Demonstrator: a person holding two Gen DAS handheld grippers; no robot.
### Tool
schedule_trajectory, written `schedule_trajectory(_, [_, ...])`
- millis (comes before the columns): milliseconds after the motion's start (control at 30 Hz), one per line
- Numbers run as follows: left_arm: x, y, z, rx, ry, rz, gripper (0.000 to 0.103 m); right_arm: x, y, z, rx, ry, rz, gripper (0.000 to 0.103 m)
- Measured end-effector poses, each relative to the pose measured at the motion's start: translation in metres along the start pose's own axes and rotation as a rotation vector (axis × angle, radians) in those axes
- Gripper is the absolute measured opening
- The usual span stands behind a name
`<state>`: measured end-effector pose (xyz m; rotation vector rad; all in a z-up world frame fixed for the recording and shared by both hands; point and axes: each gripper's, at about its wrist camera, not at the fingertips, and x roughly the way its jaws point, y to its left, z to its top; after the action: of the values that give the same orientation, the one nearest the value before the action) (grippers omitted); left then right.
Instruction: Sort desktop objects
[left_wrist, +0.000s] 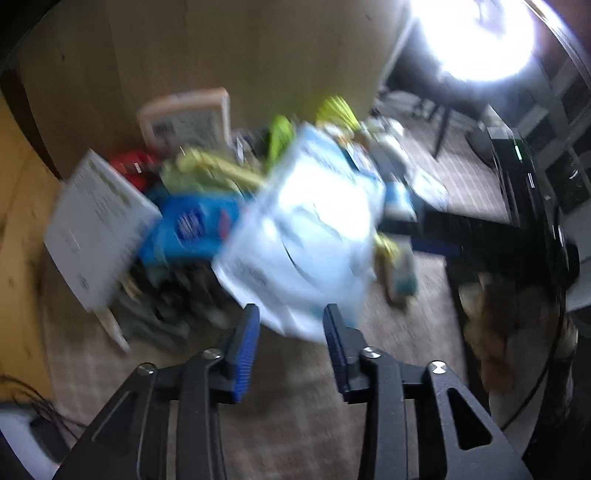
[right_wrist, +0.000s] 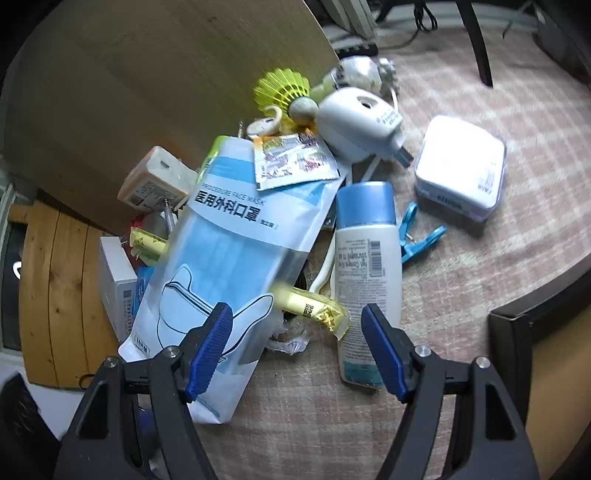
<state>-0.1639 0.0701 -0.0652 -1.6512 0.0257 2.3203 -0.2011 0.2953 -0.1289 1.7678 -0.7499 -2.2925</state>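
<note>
The left wrist view is blurred. In it my left gripper (left_wrist: 291, 310) stands open, and the lower edge of a pale blue face mask packet (left_wrist: 306, 229) lies just past its fingertips, untouched by the pads. In the right wrist view my right gripper (right_wrist: 297, 308) is open and hangs over the pile. The same face mask packet (right_wrist: 236, 240) lies under its left finger, a yellow sachet (right_wrist: 314, 306) sits between its tips, and a white bottle with a blue cap (right_wrist: 365, 258) lies by its right finger. Nothing is held.
Around the pile are a blue clip (right_wrist: 417, 236), a white square case (right_wrist: 461, 166), a white plug-in device (right_wrist: 358, 122), a yellow shuttlecock (right_wrist: 284, 88), a beige box (right_wrist: 155, 181) and a white box (right_wrist: 114, 280). A wooden board (right_wrist: 147, 74) stands behind. A blue packet (left_wrist: 188, 225) lies left of the mask packet.
</note>
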Motion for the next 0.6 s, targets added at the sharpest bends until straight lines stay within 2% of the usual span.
schedule_trajectory(33, [0.002, 0.003, 0.012, 0.003, -0.008, 0.019, 0.043, 0.002, 0.0, 0.001, 0.004, 0.004, 0.003, 0.071])
schedule_trajectory(67, [0.007, 0.004, 0.021, 0.008, -0.009, 0.026, 0.052, 0.004, 0.001, 0.002, 0.005, 0.007, 0.004, 0.071])
schedule_trajectory(100, [0.012, 0.003, 0.03, 0.018, -0.005, 0.022, 0.068, 0.006, 0.002, 0.003, 0.005, 0.009, 0.0, 0.071])
schedule_trajectory(133, [0.021, 0.005, 0.042, 0.027, 0.005, 0.02, 0.073, 0.007, 0.003, 0.005, 0.007, 0.01, -0.004, 0.071])
schedule_trajectory(233, [0.043, 0.008, 0.057, 0.01, 0.04, -0.002, 0.074, 0.012, 0.007, 0.011, 0.013, 0.015, 0.002, 0.072])
schedule_trajectory(267, [0.048, 0.008, 0.057, 0.013, 0.056, -0.021, 0.074, 0.013, 0.008, 0.013, 0.016, 0.019, 0.006, 0.072])
schedule_trajectory(333, [0.061, 0.008, 0.06, 0.017, 0.089, -0.009, 0.066, 0.016, 0.009, 0.016, 0.025, 0.026, 0.027, 0.072])
schedule_trajectory(367, [0.063, 0.006, 0.059, 0.015, 0.097, -0.014, 0.058, 0.019, 0.011, 0.018, 0.026, 0.029, 0.032, 0.072])
schedule_trajectory(500, [0.071, 0.001, 0.053, 0.017, 0.123, -0.064, 0.039, 0.026, 0.015, 0.022, 0.02, 0.049, 0.046, 0.072])
schedule_trajectory(600, [0.072, -0.007, 0.047, 0.024, 0.121, -0.077, 0.033, 0.03, 0.018, 0.021, 0.015, 0.067, 0.067, 0.071])
